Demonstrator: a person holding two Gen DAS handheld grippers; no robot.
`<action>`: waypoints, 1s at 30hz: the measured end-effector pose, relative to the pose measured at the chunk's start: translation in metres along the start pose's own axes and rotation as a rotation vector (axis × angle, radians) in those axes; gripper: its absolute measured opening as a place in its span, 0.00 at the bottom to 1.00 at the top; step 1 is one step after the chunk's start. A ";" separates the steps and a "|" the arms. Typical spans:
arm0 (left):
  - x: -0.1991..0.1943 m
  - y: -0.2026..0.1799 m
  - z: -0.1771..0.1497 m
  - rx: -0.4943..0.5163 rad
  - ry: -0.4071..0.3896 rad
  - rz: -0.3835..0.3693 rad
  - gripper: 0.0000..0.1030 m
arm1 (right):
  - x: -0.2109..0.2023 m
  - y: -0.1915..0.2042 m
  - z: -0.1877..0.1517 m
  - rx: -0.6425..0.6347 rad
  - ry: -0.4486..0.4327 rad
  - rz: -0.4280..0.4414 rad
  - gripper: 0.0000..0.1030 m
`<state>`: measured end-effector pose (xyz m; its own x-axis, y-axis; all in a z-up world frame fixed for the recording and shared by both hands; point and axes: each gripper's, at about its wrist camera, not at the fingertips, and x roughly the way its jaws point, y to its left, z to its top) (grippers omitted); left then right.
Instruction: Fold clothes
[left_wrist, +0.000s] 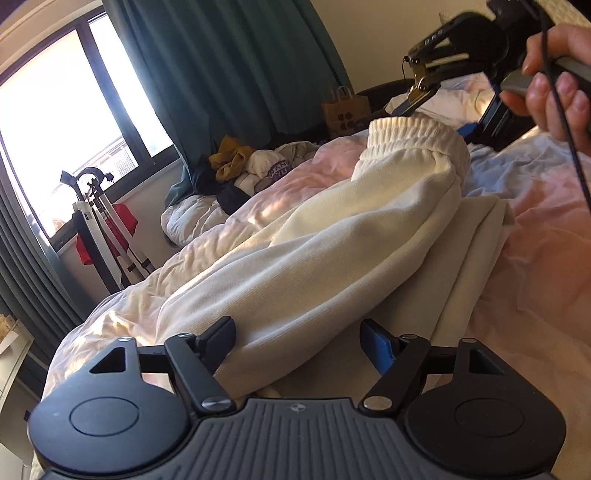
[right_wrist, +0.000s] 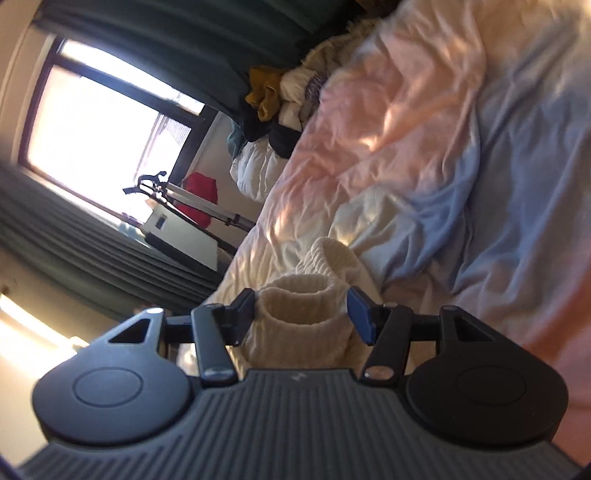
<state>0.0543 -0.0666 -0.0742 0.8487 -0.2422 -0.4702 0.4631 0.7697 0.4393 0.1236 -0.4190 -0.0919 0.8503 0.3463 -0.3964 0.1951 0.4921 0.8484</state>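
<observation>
On the bed, both tools gape; left tool straddles the cream garment; right tool straddles its cuff

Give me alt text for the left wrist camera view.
Open left gripper straddles a cream garment on a rumpled pastel bed. Beyond, a hand holds the right gripper at the garment's ribbed cuff.

Both wrist views sit close over the bed, sharing the window.
</observation>
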 end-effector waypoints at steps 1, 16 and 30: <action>0.000 0.001 -0.001 -0.004 -0.001 0.000 0.67 | 0.004 -0.003 0.002 0.028 -0.004 -0.003 0.56; -0.007 0.011 -0.004 -0.063 -0.002 -0.008 0.39 | 0.029 -0.016 0.027 0.010 0.106 -0.027 0.57; -0.007 0.006 -0.009 -0.039 -0.024 -0.003 0.50 | 0.012 -0.007 0.035 -0.135 0.175 0.060 0.57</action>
<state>0.0489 -0.0549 -0.0748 0.8531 -0.2584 -0.4532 0.4560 0.7913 0.4073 0.1492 -0.4464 -0.0907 0.7580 0.5057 -0.4119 0.0697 0.5651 0.8221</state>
